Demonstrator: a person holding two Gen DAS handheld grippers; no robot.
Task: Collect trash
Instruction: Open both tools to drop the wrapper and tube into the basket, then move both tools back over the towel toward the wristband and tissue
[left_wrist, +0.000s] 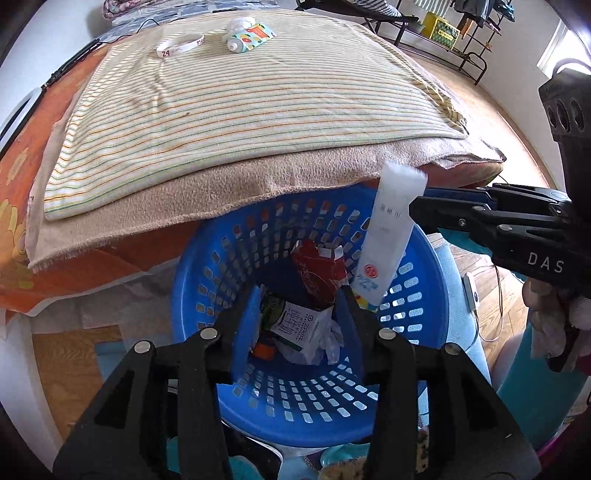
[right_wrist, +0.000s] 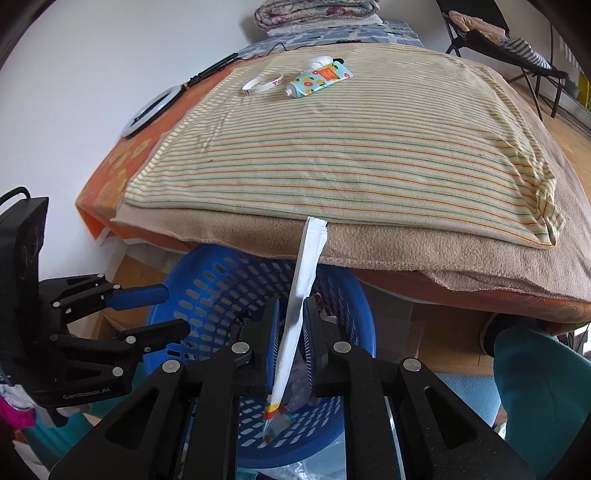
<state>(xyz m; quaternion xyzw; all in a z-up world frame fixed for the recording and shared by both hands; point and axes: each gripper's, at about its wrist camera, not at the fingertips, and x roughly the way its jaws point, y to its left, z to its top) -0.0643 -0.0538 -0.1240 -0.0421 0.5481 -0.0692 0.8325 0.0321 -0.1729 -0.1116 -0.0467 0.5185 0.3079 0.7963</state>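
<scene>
From the left wrist view, the left gripper hangs with jaws spread apart over a blue perforated basket holding a milk carton and a red wrapper, while the right gripper pinches a long white sachet above the basket's rim. From the right wrist view, the right gripper's fingers clamp the sachet edge-on over the basket; beyond, a striped cloth carries a fruit-print tube, a wristband and a tissue ball.

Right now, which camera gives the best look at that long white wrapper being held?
The left wrist view: the white wrapper shows its broad printed face, pinched by the right gripper above the blue basket. The right wrist view shows it only edge-on between the fingers.
</scene>
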